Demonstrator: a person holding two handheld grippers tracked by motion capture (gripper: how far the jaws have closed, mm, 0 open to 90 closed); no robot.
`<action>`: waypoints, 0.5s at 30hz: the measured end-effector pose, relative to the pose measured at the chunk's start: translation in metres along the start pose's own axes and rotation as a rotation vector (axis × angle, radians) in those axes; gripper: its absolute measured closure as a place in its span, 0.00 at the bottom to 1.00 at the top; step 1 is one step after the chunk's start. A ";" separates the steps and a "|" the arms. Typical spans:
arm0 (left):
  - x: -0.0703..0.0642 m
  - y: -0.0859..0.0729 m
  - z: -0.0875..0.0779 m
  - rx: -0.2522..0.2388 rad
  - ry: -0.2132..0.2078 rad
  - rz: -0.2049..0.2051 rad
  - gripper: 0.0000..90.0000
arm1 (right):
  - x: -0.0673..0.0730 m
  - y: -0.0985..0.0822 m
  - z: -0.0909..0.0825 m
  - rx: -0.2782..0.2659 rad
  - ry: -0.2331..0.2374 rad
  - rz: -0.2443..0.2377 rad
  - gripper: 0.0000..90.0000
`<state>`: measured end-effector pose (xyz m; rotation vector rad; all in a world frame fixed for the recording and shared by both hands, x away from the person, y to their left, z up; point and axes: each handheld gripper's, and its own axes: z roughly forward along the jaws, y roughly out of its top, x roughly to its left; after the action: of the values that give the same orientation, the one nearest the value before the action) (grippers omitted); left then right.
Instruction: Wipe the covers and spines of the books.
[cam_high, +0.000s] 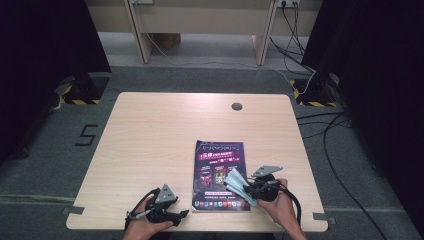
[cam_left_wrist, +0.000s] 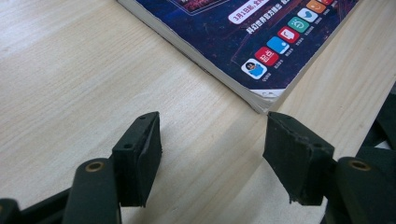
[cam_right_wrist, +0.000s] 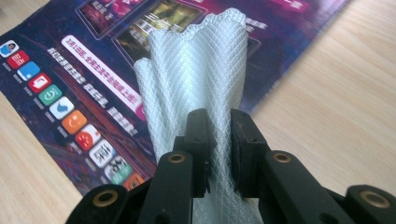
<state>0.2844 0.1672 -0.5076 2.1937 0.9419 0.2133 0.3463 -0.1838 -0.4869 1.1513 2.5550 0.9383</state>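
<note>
While the right gripper (cam_right_wrist: 218, 140) clamps a pale cloth (cam_right_wrist: 198, 70), seemingly mesh, over the book (cam_high: 220, 175) near the desk's (cam_high: 150, 130) front edge, the left gripper (cam_left_wrist: 212, 158) gapes empty.

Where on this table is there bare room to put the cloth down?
The table is bare left of the magazine and across the far half up to the round hole. A narrower strip runs right of the magazine. The near edge is crowded: left gripper, right gripper holding the cloth.

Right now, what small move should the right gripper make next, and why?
Probably carry the cloth a little further over the book and lower it: the right gripper is shut on the cloth, which hangs above the cover, while the left gripper waits open beside the book.
</note>
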 end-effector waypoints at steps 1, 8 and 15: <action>0.000 0.000 0.000 -0.001 0.001 0.000 0.39 | 0.000 -0.002 -0.002 0.002 -0.001 0.004 0.88; 0.000 0.000 0.000 0.002 0.005 -0.004 0.36 | 0.013 -0.004 -0.003 0.011 0.007 -0.031 0.88; 0.001 0.000 0.000 0.004 0.009 -0.005 0.35 | 0.041 0.004 0.009 0.007 0.061 -0.093 0.89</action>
<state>0.2852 0.1674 -0.5077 2.1953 0.9535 0.2194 0.3247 -0.1474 -0.4882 1.0115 2.6358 0.9579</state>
